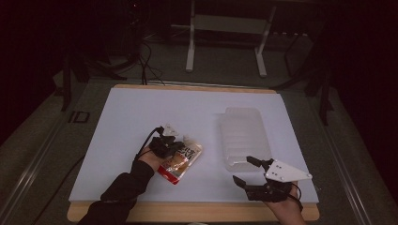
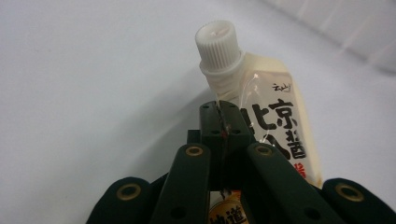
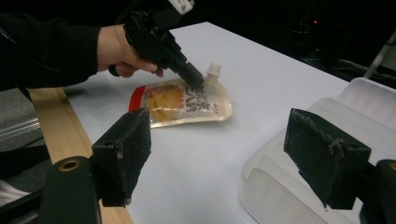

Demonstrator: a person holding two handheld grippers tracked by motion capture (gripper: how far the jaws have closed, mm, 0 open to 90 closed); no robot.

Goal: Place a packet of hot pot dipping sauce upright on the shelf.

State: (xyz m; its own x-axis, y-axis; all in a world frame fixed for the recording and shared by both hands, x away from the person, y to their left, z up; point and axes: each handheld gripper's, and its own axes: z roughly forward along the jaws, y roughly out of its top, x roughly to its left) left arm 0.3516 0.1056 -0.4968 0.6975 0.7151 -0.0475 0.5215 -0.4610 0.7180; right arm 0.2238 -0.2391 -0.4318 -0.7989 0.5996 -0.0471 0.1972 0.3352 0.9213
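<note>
A spouted sauce pouch with a white screw cap and black printed characters lies on the white board, left of centre. My left gripper is shut on the pouch's upper edge just below the spout; in the left gripper view the jaws pinch the film there. From the right gripper view the pouch rests flat, with the left gripper on its corner beside the cap. My right gripper stands open near the front right, its pads wide apart with nothing between them.
A clear plastic tray lies right of centre, its near corner just beyond the right gripper. The white board rests on a wooden tabletop. A white metal stand sits on the floor behind.
</note>
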